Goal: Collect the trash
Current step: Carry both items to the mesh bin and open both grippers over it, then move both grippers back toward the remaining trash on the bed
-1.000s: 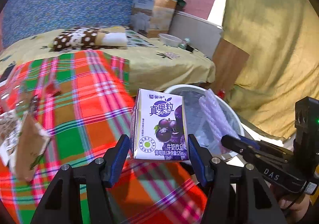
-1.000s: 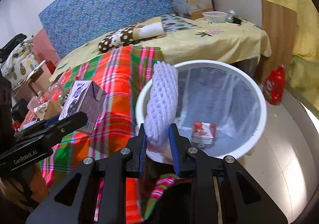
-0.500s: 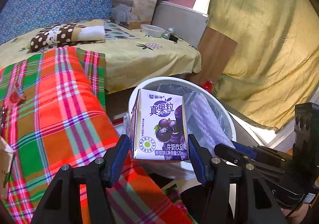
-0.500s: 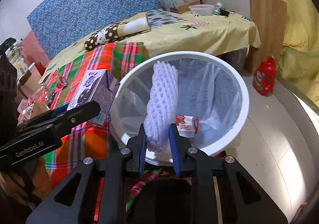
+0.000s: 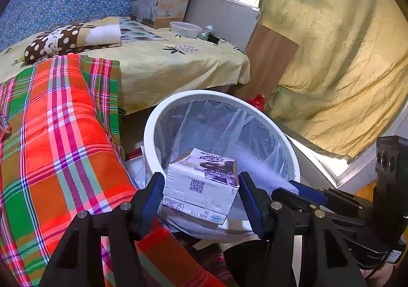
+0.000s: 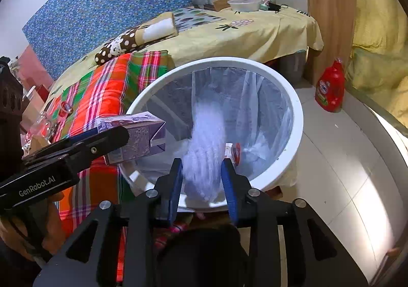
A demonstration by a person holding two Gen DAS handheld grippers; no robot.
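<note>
**A:** Milk carton [image 5: 201, 185], where is it?

**B:** Between the jaws of the left gripper [image 5: 200, 179], tipped over with its printed base toward the camera and its purple face turned up. The jaws are spread slightly wider than the carton. From the right wrist view it hangs over the near left edge of the trash bin [image 6: 297, 118], just ahead of the left fingers.

**A:** And the foam net [image 6: 204, 146]?

**B:** It's a white blur between the jaws of the right gripper [image 6: 201, 163], reaching forward from them into the bin's mouth. Those jaws are parted too, with a gap on each side of the net (its mesh is too smeared to make out).

**A:** Anything inside the bin?

**B:** A clear liner, and a small red and white carton [image 6: 233, 151] at the bottom, just ahead of the right jaw.

**A:** Around it?

**B:** A plaid blanket [image 5: 63, 134] left of the left jaws, and a red bottle [image 6: 330, 88] on the floor, ahead and well to the right of the right jaws
</note>
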